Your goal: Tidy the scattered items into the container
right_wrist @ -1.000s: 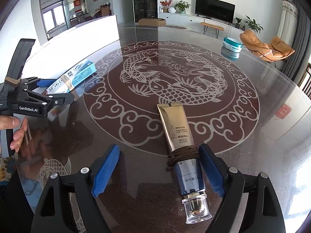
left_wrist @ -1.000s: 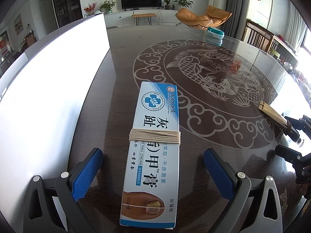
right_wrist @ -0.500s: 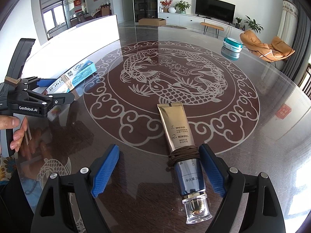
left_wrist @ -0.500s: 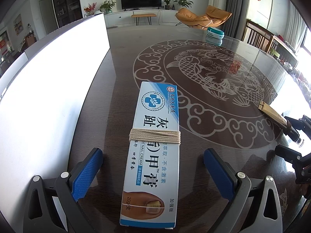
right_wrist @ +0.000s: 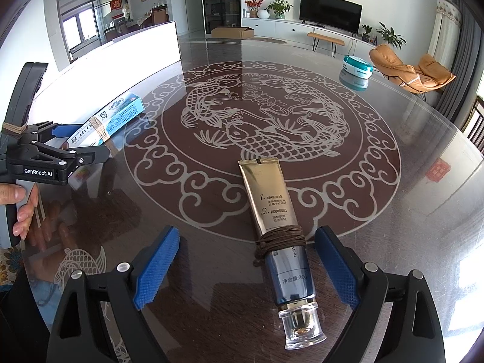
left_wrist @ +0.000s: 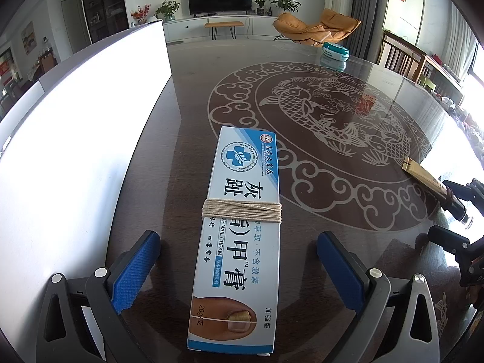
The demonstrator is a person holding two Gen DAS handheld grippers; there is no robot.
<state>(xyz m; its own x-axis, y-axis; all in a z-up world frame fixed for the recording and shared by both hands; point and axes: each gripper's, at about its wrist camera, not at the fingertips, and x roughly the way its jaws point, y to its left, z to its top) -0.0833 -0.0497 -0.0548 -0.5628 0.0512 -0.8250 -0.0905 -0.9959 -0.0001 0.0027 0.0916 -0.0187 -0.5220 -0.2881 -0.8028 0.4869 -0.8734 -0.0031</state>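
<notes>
Left hand-held gripper [left_wrist: 239,269]: jaws released and wide, straddling the nail-cream box [left_wrist: 239,236], which lies flat on the worktop [left_wrist: 332,242] along the gripper's line. Neither blue pad touches it; a gap shows on both sides. A band of pale string [left_wrist: 242,210] is wound round the box's middle, just ahead of the pads.

Right hand-held gripper [right_wrist: 246,267]: jaws released and opening at this moment. The gold-and-blue tube [right_wrist: 276,230] lies between them, off-centre, just beside the right pad but not pressed. Dark cord [right_wrist: 279,236] is wound round the tube; its clear cap [right_wrist: 302,323] points back toward the camera.

Container: judged to be the white-walled box [left_wrist: 75,151] just left of the nail-cream box; its interior is washed out by glare and cannot be read.

Step judged in hand: both items framed, neither grasped yet.

Notes for a good grasp:
- The right gripper should be centred over the tube before closing, so the tube is not nudged sideways.
- The tube body is soft; light closure near the cord is advised.
- The box should be gripped across its long sides, near the string, to keep it balanced when lifted.
</notes>
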